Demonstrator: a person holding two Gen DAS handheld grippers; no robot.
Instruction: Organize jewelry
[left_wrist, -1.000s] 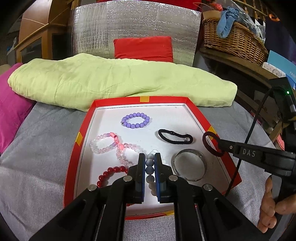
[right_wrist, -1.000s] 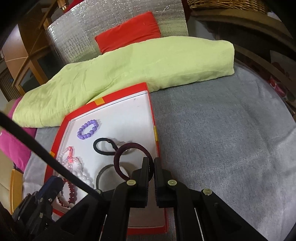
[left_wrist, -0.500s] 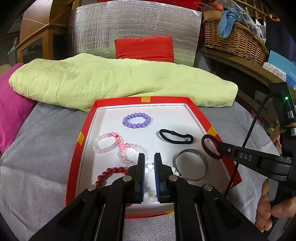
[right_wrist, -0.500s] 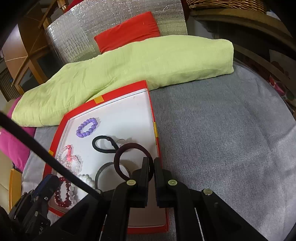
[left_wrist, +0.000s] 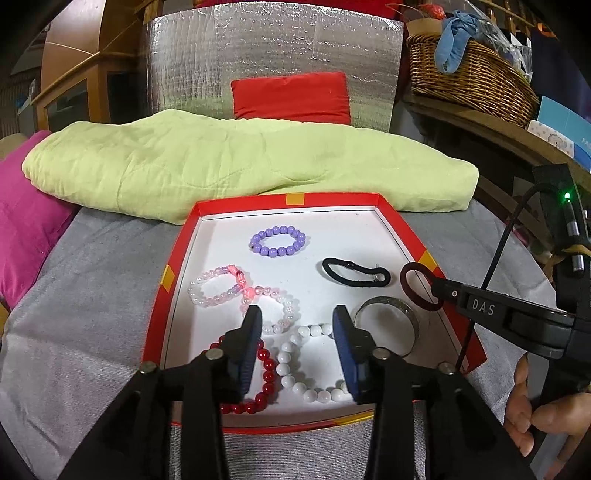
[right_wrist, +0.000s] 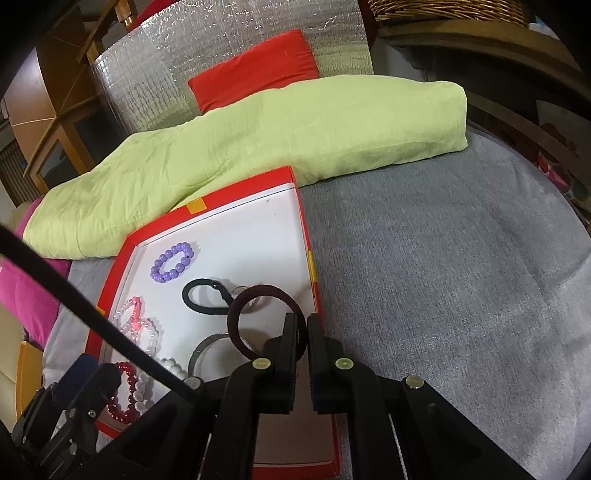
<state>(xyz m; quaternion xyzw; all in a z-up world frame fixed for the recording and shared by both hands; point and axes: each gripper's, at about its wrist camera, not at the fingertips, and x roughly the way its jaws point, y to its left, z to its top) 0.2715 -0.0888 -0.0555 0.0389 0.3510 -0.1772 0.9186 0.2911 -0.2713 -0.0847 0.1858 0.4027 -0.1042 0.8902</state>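
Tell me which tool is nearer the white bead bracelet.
Left. The left tool hangs open right over the white bead bracelet; the right tool is off beside it, holding the maroon hair tie.

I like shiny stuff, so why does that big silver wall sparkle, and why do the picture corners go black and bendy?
Left wrist view: the silver foil panel scatters room light into speckled glare. Both views: the fisheye lens bends edges and leaves black corners. Right wrist view: the green blanket looks slightly soft.
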